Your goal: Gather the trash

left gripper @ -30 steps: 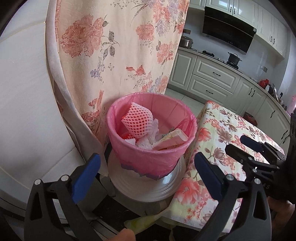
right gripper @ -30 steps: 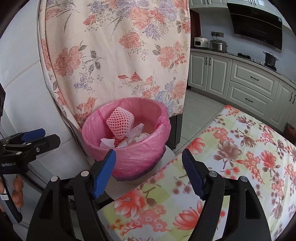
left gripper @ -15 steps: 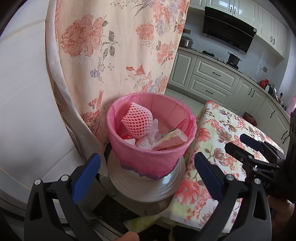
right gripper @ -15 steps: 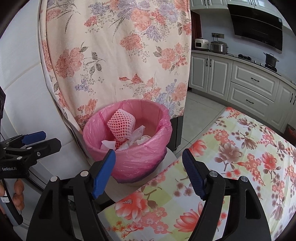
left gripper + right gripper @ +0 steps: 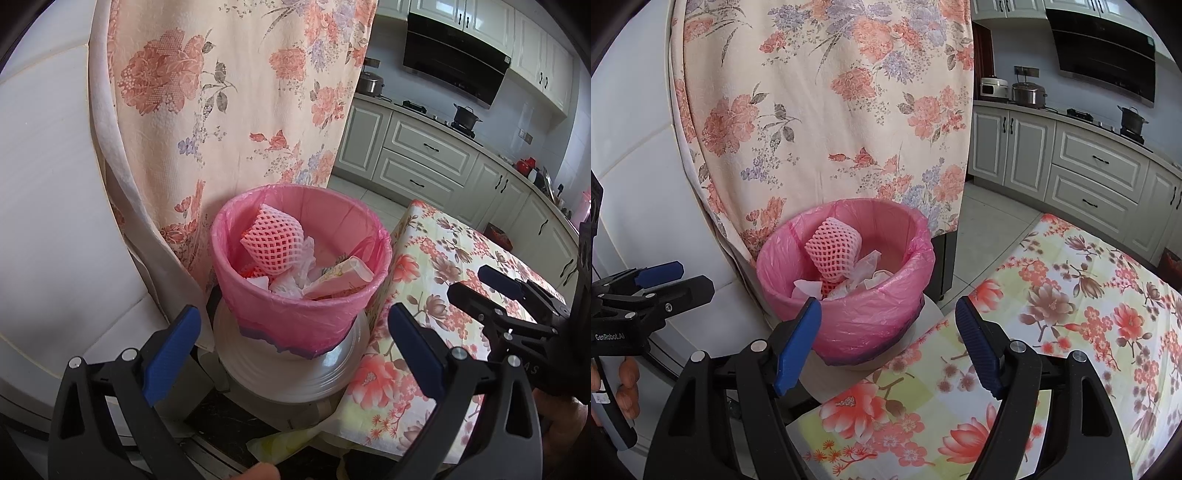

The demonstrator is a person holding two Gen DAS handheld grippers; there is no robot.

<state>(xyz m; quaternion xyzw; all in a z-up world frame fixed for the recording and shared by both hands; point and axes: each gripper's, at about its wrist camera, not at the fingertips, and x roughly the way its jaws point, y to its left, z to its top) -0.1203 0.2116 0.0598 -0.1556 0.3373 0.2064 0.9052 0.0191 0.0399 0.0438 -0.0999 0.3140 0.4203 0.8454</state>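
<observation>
A bin lined with a pink bag (image 5: 295, 317) stands on a white round stool beside the table; it also shows in the right wrist view (image 5: 864, 325). Inside lie a pink foam fruit net (image 5: 273, 243), white crumpled tissue (image 5: 291, 284) and a flat packet (image 5: 340, 280). My left gripper (image 5: 291, 350) is open and empty, just in front of the bin. My right gripper (image 5: 886, 343) is open and empty, near the bin over the table corner. Each gripper shows in the other's view: the right (image 5: 506, 295) and the left (image 5: 653, 284).
A floral tablecloth (image 5: 1052, 332) covers the table at right. A floral cloth (image 5: 827, 110) hangs over a white appliance behind the bin. Kitchen cabinets (image 5: 1089, 162) and a stove with pots stand at the back. A yellowish wrapper (image 5: 284, 443) lies below the stool.
Both grippers stay open and empty. The right wrist view has drawn back slightly from the bin; the left is almost still.
</observation>
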